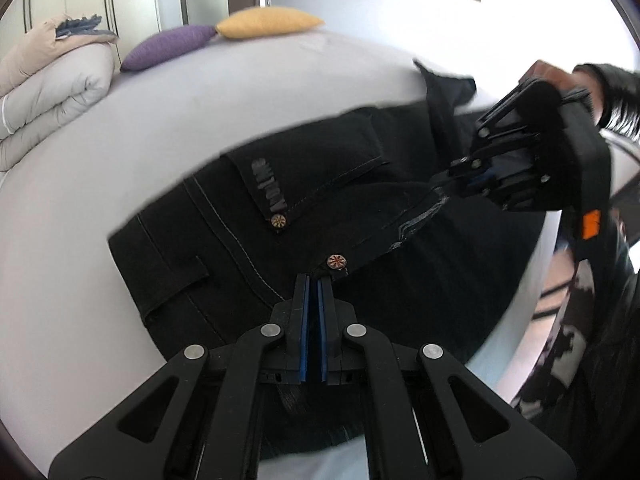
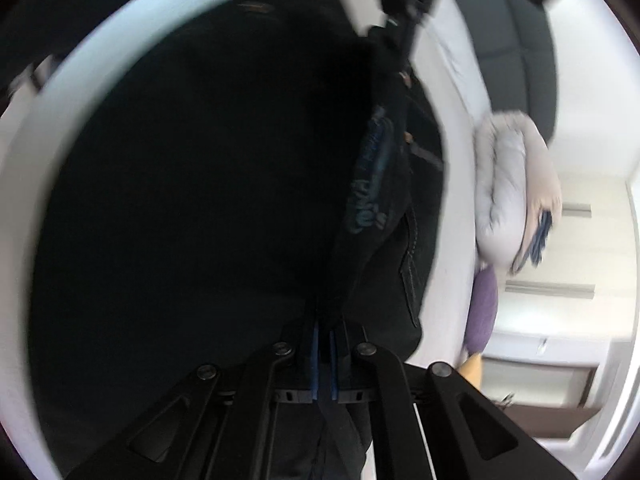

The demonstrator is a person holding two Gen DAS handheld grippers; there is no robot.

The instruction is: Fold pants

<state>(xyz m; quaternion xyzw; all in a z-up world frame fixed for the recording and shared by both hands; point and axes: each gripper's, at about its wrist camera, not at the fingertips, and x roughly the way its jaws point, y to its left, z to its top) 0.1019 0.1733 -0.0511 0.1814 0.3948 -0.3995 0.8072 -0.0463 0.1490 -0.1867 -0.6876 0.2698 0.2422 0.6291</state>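
Note:
Black pants [image 1: 320,200] lie spread on a pale bed [image 1: 140,140], back pockets and copper rivets facing up. My left gripper [image 1: 314,280] is shut on the waistband edge of the pants near a rivet. In the left wrist view, my right gripper [image 1: 440,184] is shut on the pants' waistband farther right, lifting the cloth slightly. In the right wrist view, the right gripper [image 2: 324,328] pinches black cloth, and the pants [image 2: 200,180] fill most of that blurred view.
A folded grey and beige duvet [image 1: 52,88] lies at the bed's far left. A purple pillow [image 1: 172,46] and a yellow pillow [image 1: 268,22] lie at the far edge. Wardrobe doors and a white wall stand behind. The person's dark sleeve [image 1: 612,96] is at right.

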